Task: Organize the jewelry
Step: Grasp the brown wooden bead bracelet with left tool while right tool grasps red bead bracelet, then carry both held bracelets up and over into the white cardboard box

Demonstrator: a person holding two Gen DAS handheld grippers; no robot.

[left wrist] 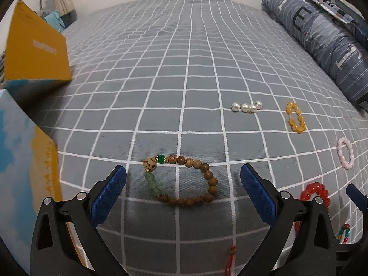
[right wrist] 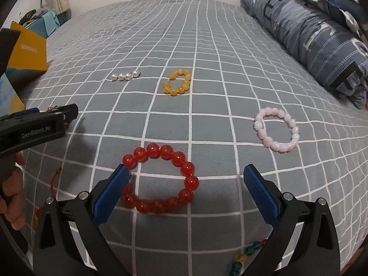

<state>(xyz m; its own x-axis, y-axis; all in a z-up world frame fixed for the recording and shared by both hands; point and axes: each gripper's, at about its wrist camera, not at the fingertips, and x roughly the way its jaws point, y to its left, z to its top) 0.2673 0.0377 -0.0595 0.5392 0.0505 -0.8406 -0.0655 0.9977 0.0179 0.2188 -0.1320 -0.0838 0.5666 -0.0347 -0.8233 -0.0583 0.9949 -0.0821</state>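
Left gripper [left wrist: 183,177] low over the bed [left wrist: 184,69], fingers [left wrist: 110,191] spread wide, nothing pinched; wooden bracelet [left wrist: 184,179] flat between the tips. Right gripper [right wrist: 185,179] equally low, fingers [right wrist: 260,193] spread, straddling the red bracelet [right wrist: 161,181], left tip just touching its beads. Hand [right wrist: 11,188] at 9 o'clock gripping the left tool's handle. Five bracelets counted: wooden, red, amber [right wrist: 178,81] at 12 o'clock, pink [right wrist: 277,130] at 2 o'clock, multicoloured strand [right wrist: 248,255] at 5 o'clock. One pearl clip [right wrist: 125,76] at 11 o'clock. One yellow box [left wrist: 36,48] at 10 o'clock.
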